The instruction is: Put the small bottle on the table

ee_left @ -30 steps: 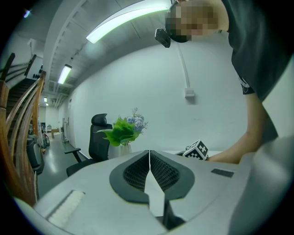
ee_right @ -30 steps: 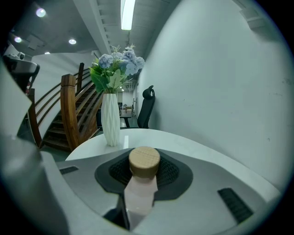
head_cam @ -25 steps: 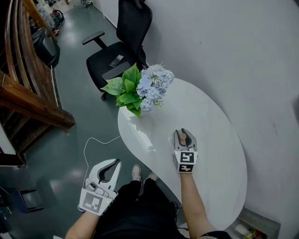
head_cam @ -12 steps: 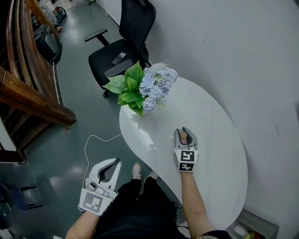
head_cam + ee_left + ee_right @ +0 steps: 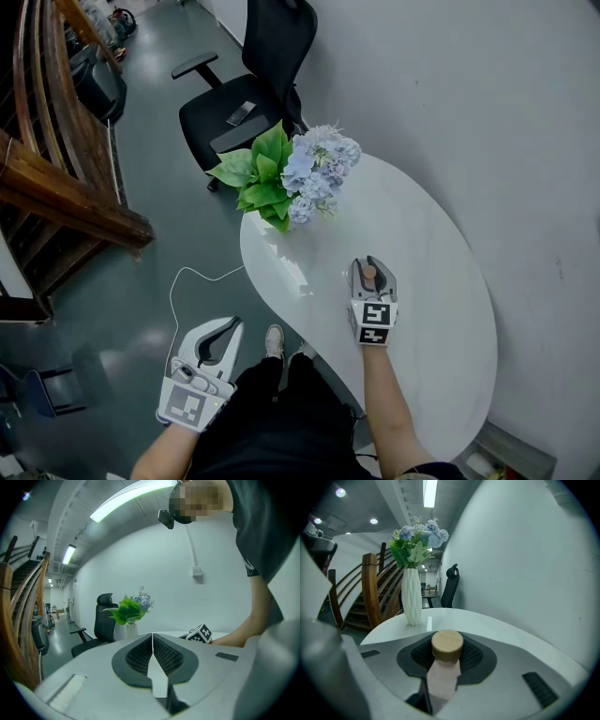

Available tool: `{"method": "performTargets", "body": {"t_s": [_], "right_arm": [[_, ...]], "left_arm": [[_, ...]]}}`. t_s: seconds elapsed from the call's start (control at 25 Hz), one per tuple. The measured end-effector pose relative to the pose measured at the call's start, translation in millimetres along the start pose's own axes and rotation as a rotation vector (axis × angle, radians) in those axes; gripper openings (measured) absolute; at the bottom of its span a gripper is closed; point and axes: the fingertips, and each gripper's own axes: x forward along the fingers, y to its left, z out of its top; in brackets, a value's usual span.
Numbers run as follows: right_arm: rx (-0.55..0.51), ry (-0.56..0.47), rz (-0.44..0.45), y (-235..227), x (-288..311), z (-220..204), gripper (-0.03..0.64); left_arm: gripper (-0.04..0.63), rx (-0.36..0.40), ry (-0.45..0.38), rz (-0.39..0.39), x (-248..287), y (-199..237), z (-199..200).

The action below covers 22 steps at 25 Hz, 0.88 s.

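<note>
The small bottle (image 5: 442,674) is pinched upright between the jaws of the right gripper (image 5: 372,266), over the middle of the tabletop (image 5: 427,281) and somewhat nearer the person's edge. The dark ribbed pads close on its pale pink body just below the cap. The cap is round, flat-topped and light tan, with a wood-like grain. The bottle's base is hidden by the gripper body in both views, so contact with the tabletop cannot be confirmed.

The left gripper (image 5: 152,639) hangs off the table, over the floor at the person's left. Its jaws are pressed together along a single seam, with nothing between them.

The tabletop is white, glossy and rounded, with no corners; its near end is cut off by the frame. A white ribbed vase (image 5: 411,597) of pale blue flowers and green leaves stands at the far left end, close to the edge and well apart from the bottle. Bare surface lies around the right gripper on all sides. The wall (image 5: 469,94) runs close along the right edge.

Beyond the vase stands a black office chair (image 5: 244,94). A thin white cable (image 5: 187,281) lies on the grey floor, and a wooden stair rail (image 5: 66,187) is partly cropped at left.
</note>
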Motion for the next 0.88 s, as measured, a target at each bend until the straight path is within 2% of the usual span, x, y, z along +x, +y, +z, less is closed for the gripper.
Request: {"method": "performTargets", "body": {"t_s": [0.88], "right_arm": [[0.025, -0.001, 0.007, 0.0, 4.1, -9.1, 0.095]], "left_arm": [[0.009, -0.013, 0.018, -0.001, 12.3, -2.1, -4.9]]}}
